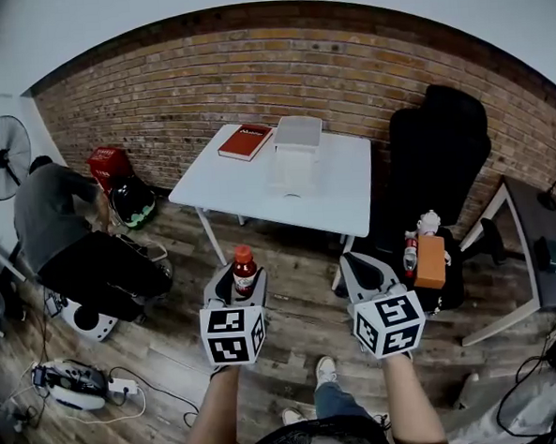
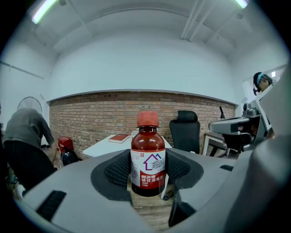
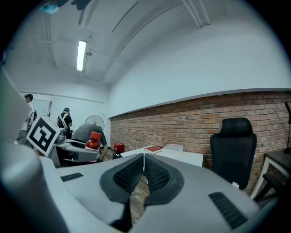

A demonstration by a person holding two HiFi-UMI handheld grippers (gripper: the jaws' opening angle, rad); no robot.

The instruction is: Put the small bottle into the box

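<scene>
A small brown bottle [image 1: 244, 270] with a red cap and a red-and-white label stands upright between the jaws of my left gripper [image 1: 234, 277], which is shut on it. The left gripper view shows the bottle [image 2: 148, 157] pinched between the black pads of that gripper [image 2: 148, 170]. My right gripper [image 1: 367, 269] hangs beside it, shut with nothing in it; its pads meet in the right gripper view [image 3: 143, 166]. Both are held above the wooden floor, short of the white table [image 1: 342, 189]. On the table's far side stands the clear box [image 1: 298, 135], seen also as the box [image 3: 175, 147].
A red book [image 1: 245, 141] lies left of the box. A black office chair [image 1: 440, 150] stands to the table's right, a stool with an orange item [image 1: 431, 261] in front of it. A person [image 1: 57, 220] crouches at the left near a fan [image 1: 2, 156]. A desk [image 1: 543, 247] is far right.
</scene>
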